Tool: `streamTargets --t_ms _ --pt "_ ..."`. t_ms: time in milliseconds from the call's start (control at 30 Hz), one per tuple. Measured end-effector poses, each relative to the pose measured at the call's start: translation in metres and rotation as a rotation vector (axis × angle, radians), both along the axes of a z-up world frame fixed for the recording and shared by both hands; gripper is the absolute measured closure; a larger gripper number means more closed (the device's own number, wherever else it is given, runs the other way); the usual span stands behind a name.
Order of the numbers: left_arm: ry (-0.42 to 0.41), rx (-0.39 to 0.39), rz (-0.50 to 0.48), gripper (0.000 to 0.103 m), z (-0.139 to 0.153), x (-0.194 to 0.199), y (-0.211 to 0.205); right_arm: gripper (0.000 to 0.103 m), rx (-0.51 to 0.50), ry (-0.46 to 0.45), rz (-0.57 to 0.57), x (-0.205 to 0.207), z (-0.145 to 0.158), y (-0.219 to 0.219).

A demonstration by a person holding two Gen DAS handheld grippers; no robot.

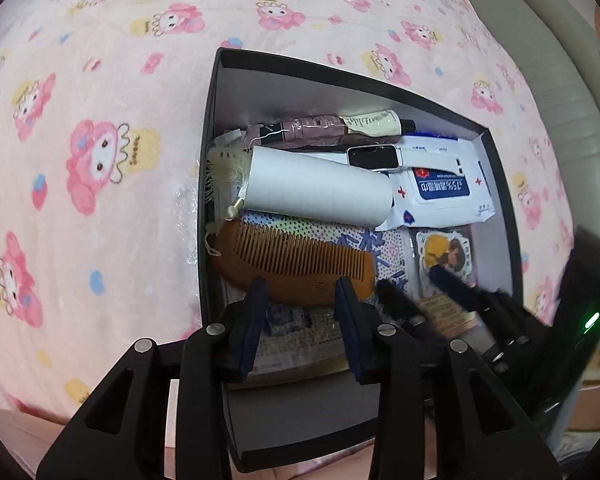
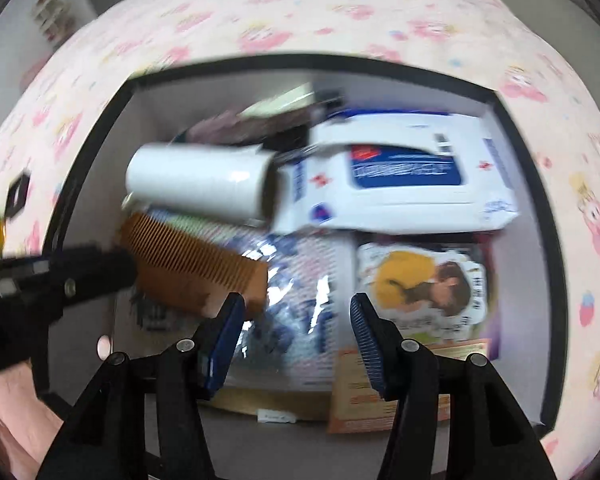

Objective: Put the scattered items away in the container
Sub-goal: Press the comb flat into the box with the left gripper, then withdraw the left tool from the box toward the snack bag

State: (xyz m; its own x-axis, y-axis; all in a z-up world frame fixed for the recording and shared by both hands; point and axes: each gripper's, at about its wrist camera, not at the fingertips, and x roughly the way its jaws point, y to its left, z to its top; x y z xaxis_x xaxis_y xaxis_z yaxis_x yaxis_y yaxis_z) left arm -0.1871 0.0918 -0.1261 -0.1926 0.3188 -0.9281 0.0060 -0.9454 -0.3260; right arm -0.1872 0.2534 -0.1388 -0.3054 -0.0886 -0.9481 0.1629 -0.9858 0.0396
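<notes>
Now the comb [image 1: 292,268] lies in the box [image 1: 210,184], its long axis crosswise just ahead of the left hand-held gripper [image 1: 302,292], jaws apart; the right hand-held gripper [image 2: 296,312], also apart, hangs farther right

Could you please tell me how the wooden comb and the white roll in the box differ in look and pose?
The wooden comb is flat, brown and toothed; the white roll is a smooth, plain cylinder. The wooden comb lies nearest the left tool, its spine by the tips; the white roll lies farther in, beside the wipes pack. Both lie on their sides inside the black box.
</notes>
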Motion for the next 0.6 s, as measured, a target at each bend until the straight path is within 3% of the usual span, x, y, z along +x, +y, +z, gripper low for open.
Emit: streamTargets --t_ms 100,300,600 --pt "0.041 -0.032 -0.026 0.068 0.004 0.006 0.001 0.052 -0.094 -0.010 -0.007 0.000 0.007 0.008" --pt "0.144 -0.094 -0.032 0.067 0.019 0.016 -0.001 0.052 -0.072 0.080 0.040 0.013 0.026 -0.002" --pt "0.292 -0.172 -0.032 0.063 0.046 0.030 -0.006 0.052 -0.103 0.171 -0.027 0.021 0.027 -0.027"
